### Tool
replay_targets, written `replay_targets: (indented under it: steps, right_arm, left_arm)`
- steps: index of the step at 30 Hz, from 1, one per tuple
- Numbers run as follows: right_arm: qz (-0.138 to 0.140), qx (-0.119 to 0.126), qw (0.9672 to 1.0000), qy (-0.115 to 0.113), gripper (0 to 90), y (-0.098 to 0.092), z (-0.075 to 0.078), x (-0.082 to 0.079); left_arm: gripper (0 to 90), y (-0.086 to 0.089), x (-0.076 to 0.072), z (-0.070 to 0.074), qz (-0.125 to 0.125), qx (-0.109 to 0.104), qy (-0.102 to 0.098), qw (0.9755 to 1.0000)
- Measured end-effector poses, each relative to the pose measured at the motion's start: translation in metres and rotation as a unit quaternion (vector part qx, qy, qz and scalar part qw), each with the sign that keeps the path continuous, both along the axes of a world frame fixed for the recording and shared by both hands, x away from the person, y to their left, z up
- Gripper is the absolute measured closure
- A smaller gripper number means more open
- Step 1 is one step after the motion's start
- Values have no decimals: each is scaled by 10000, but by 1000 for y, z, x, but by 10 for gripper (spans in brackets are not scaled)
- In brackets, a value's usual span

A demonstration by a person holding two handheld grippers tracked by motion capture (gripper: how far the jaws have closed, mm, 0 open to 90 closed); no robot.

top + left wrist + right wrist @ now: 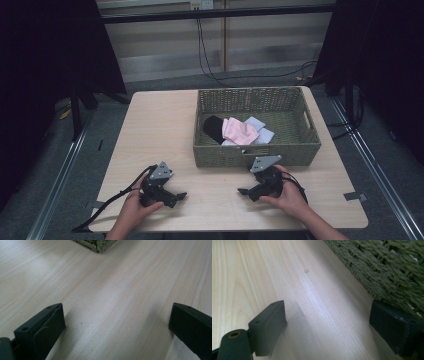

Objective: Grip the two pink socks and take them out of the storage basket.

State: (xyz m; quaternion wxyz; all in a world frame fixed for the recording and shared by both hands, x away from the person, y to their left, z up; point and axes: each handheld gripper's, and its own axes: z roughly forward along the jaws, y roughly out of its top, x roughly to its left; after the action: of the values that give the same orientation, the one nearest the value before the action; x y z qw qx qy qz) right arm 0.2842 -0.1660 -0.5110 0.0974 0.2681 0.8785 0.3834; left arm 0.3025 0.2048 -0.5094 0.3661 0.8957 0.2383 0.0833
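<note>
The left gripper point(179, 195) rests on the desk point(160, 125) in front of the woven basket point(300, 150), jaws spread wide on nothing; the right gripper point(243, 191) lies closer to the basket's front wall, jaws likewise apart and empty. Inside the basket, toward its front left, lie folded cloths: a pink cloth point(239, 131) over a black cloth point(214, 127), with a pale blue cloth point(261, 131) beside them. If the cloths are the goal, the right gripper should probably lift clear over the front wall and descend on the pink top layer, pinching one fold only.
</note>
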Motion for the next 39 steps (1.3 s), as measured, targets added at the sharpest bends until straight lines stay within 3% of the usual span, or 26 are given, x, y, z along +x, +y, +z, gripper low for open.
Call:
replay_targets:
  steps: [8,16,27,39]
  right_arm:
    - [2,1,10000,24,139,0,1,-2]
    - [125,-189,9986,478,177,0,13,2]
    - [356,-411,9962,678,199,-3,43,10]
    - [396,-589,9927,976,211,-8,81,17]
  left_arm:
    - [0,0,0,0,1,-1,2,10000]
    - [0,0,0,0,2,0,1,10000]
    - [0,0,0,0,-5,11,7,10000]
    - [0,0,0,0,-5,12,8,10000]
